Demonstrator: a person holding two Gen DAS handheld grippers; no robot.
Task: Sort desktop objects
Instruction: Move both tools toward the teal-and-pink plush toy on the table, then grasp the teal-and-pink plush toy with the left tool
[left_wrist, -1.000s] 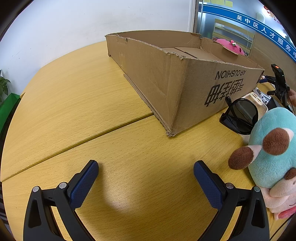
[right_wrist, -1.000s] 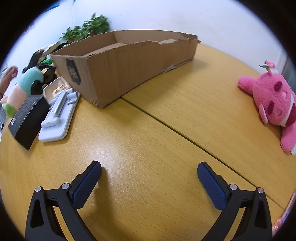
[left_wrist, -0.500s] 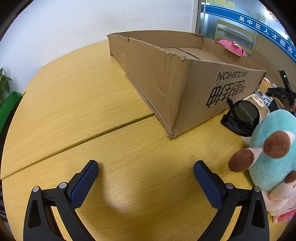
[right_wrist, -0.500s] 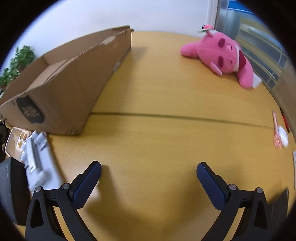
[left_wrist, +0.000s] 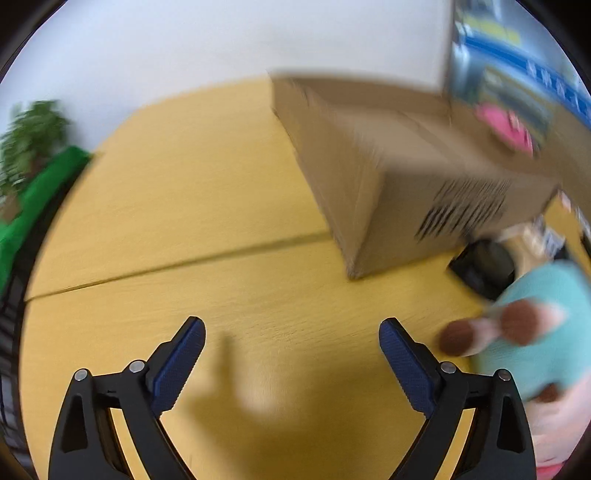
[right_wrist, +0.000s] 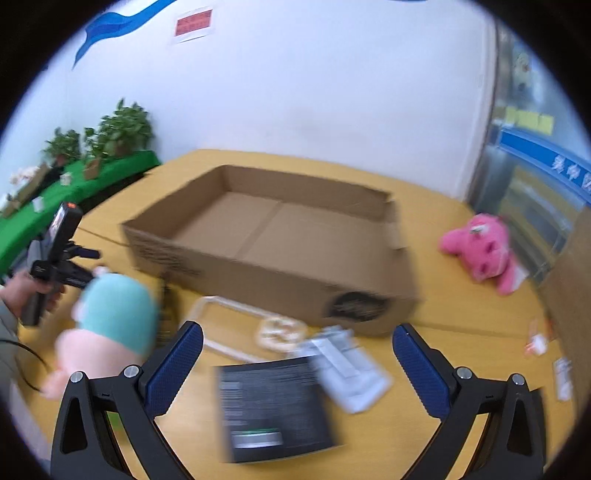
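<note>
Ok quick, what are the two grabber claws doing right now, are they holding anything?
Left gripper: open, holding nothing; its jaws have just been closing slightly over the bare table.
Right gripper: open, holding nothing.

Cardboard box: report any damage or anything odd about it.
The cardboard box has a ragged, torn top edge along its far right wall, with a notch near the corner. It sits open and empty on the table. Motion blur hides finer detail.

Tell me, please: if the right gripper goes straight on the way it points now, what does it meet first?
Probably the black box, lying on the table between the open right gripper fingers; depth is unclear because of blur. The cardboard box stands further back.
</note>
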